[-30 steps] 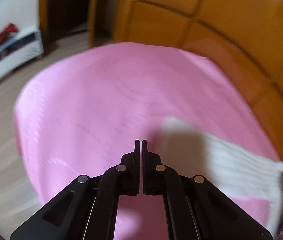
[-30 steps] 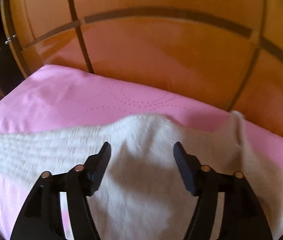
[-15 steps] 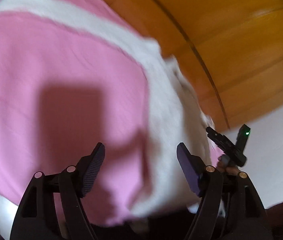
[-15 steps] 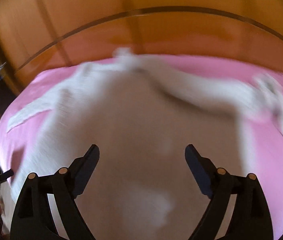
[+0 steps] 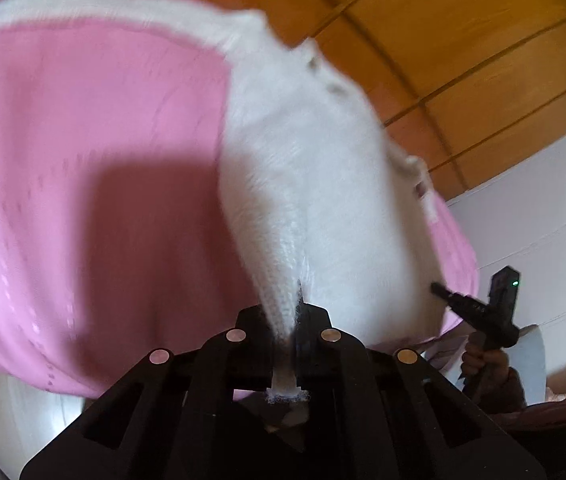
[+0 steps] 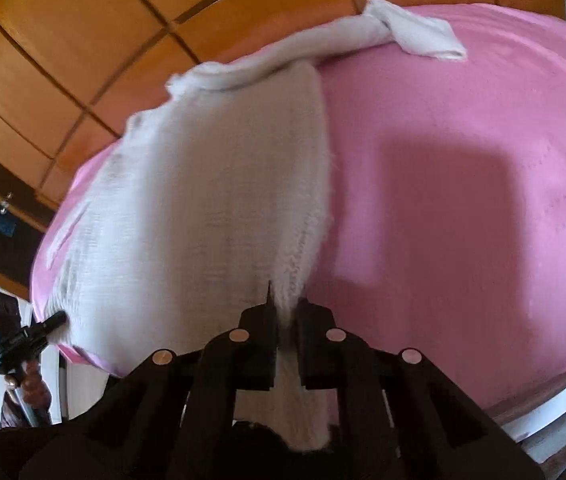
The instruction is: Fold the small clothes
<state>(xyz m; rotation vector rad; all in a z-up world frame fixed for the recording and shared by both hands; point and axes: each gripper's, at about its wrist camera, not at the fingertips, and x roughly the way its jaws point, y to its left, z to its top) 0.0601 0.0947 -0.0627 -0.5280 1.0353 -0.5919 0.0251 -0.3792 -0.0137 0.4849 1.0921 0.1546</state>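
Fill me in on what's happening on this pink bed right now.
A person is working with two hand-held grippers on a white knitted garment lying on the pink bedspread. Both sets of jaws have just closed on its near edge: the left gripper pinches one corner, the right gripper the other. One sleeve trails off toward the wooden headboard. The garment is not folded yet.

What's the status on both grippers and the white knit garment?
Left gripper and right gripper have just closed, each shut on the near hem of the white knit garment. Garment lies on the pink quilted bedspread, one sleeve twisted. Nothing in the way.
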